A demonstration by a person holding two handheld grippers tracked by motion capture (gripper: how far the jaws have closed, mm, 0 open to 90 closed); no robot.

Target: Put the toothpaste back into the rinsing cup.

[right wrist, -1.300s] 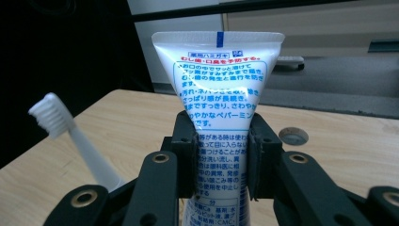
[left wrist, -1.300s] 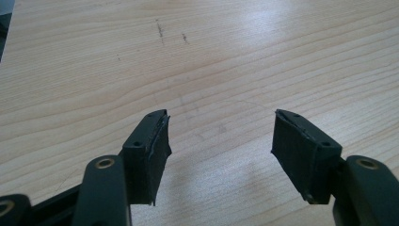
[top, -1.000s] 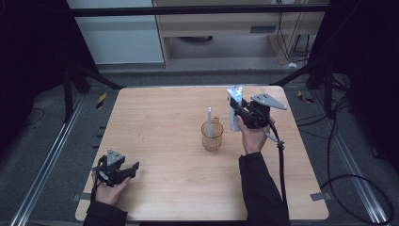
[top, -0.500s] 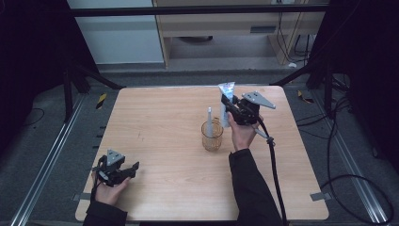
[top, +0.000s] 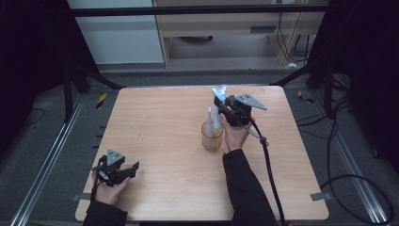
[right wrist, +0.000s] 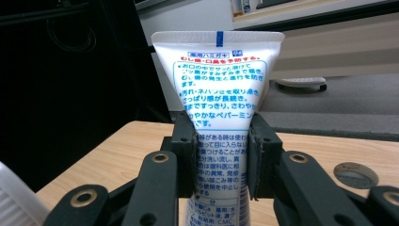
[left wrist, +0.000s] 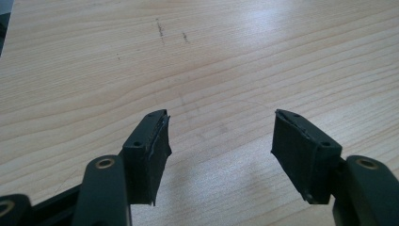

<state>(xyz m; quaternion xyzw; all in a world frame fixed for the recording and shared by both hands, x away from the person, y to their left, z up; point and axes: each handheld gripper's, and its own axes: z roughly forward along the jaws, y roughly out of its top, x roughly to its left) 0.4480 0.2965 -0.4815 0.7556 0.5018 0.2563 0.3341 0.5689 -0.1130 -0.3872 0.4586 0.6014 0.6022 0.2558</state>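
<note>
We hold the toothpaste tube [right wrist: 217, 101] upright in the right tool [top: 221, 108], jaws clamped on its middle, crimped end up, just above the glass cup [top: 212, 136] near the middle of the surface [top: 164, 117]. We should lower it straight, cap first, clear of the rim. The cup already holds a pale upright item [top: 209, 117], which we cannot identify. The left tool [left wrist: 219, 155] rests wide apart, holding nothing.

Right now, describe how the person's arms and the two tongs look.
Both arms wear dark long sleeves. Each of the tongs is black, with two flat-padded jaws on pivoting links with brass-coloured rivets. The left tongs and right tongs each carry a grey three-cornered plate. A thick black cable trails from the right.
</note>
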